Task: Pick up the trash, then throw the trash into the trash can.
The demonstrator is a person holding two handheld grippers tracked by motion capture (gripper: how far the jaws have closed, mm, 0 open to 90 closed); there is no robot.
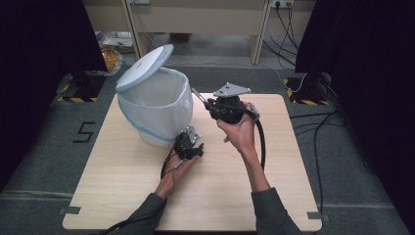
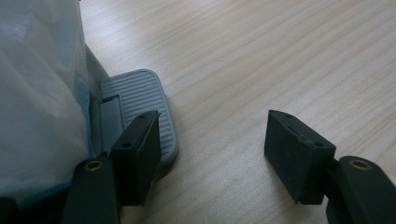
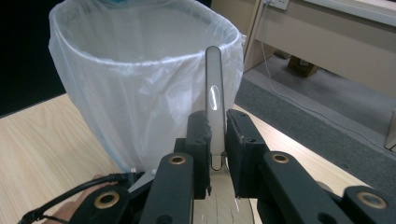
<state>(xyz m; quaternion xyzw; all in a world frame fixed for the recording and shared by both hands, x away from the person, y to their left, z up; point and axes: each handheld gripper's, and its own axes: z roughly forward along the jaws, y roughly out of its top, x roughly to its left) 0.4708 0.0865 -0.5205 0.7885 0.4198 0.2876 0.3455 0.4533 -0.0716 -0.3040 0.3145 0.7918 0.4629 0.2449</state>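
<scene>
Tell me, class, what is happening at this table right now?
A person works with tongs in each hand beside a white pedal bin lined with a thin plastic bag, its lid tipped up. The left tongs are open, with one jaw on the bin's grey foot pedal and the other over bare table. The right tongs are shut on a flat, narrow metal handle, perhaps a piece of cutlery, held raised beside the bin's rim and not yet over the opening.
</scene>
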